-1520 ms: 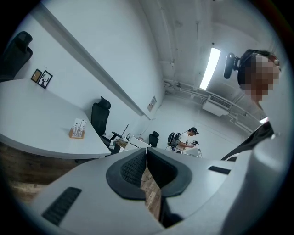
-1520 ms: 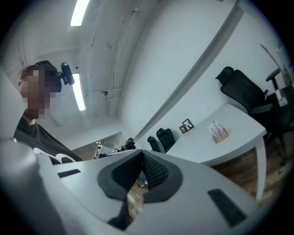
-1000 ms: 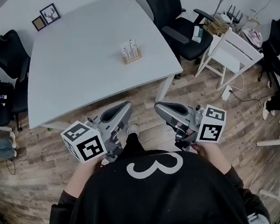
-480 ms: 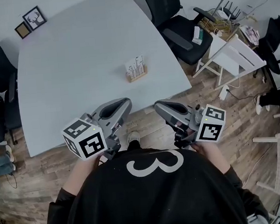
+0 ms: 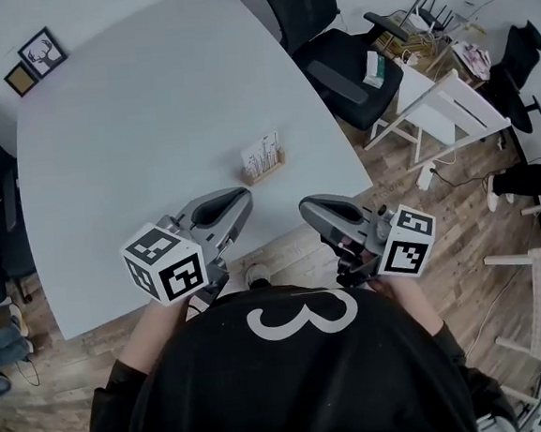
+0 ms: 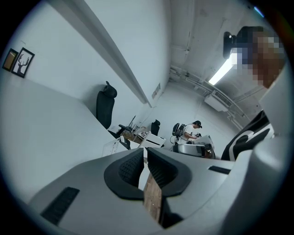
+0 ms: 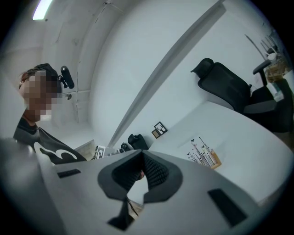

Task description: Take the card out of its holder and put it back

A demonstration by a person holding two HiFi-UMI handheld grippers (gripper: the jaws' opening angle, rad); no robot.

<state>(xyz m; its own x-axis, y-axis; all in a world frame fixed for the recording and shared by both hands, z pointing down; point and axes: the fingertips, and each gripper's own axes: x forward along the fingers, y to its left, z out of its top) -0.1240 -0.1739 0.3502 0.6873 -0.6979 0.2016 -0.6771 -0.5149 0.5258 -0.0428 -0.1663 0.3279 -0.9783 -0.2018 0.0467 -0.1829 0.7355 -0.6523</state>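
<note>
Left tongs point(image 5: 241, 200) and right tongs point(image 5: 305, 206) are both shut, with nothing in them — they hang by the table point(image 5: 131, 128) edge. The card point(image 5: 260, 152) stands in its holder point(image 5: 267, 174) — apart from both.

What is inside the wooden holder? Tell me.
A white card with dark print stands upright in the wooden holder. Its bottom edge is hidden in the slot; whether more cards stand behind it cannot be told.
</note>
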